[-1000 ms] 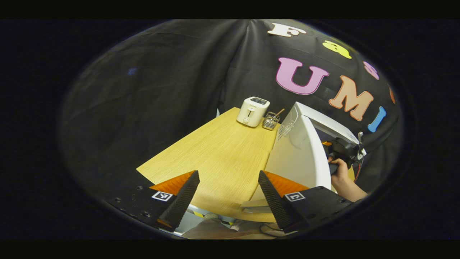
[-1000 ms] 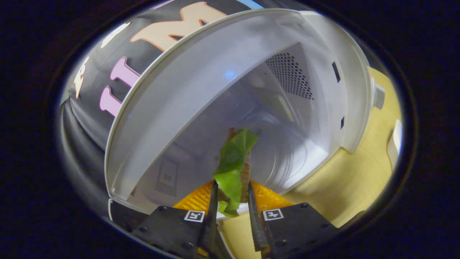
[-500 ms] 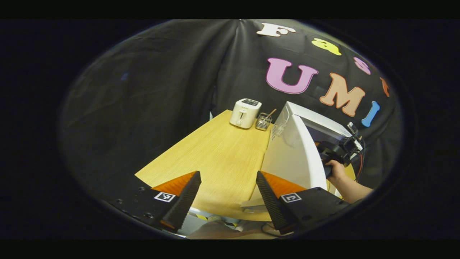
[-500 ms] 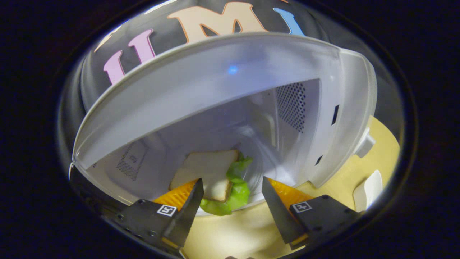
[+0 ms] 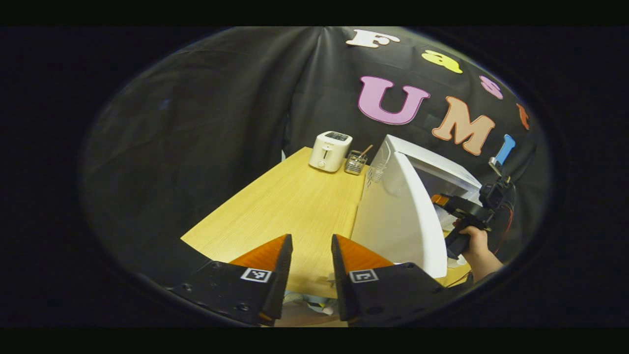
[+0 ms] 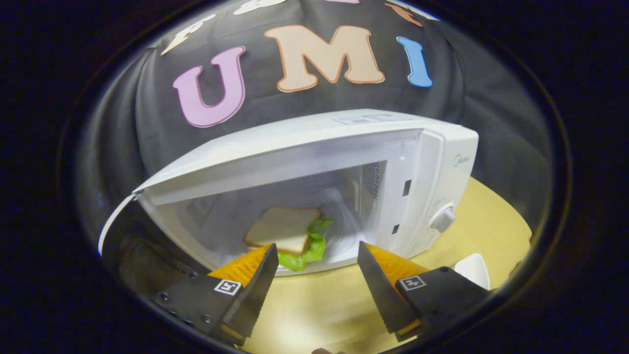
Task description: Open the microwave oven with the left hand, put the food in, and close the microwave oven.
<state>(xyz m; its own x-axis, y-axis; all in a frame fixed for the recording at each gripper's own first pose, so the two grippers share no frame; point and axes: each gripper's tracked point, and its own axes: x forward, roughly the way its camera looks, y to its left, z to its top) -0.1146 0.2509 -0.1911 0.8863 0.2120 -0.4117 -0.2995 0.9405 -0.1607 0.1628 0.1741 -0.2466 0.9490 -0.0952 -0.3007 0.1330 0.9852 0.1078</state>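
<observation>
- Sandwich of white bread and green lettuce (image 6: 290,231) lies inside the white boxy microwave oven (image 6: 432,162), near the front of the cavity.
- Microwave's white door (image 5: 400,221) stands swung wide over the pale wooden desk (image 5: 290,206).
- Right tool (image 6: 314,275) is spread and empty before the opening; left tool (image 5: 309,275) has its fingers narrowly apart, gripping nothing.
- Left gripper view adds a cream toaster (image 5: 330,150), a wire basket (image 5: 355,162), and the hand (image 5: 475,241) holding the right tool.
- Right gripper view adds a white object (image 6: 472,270) at the desk's right.
</observation>
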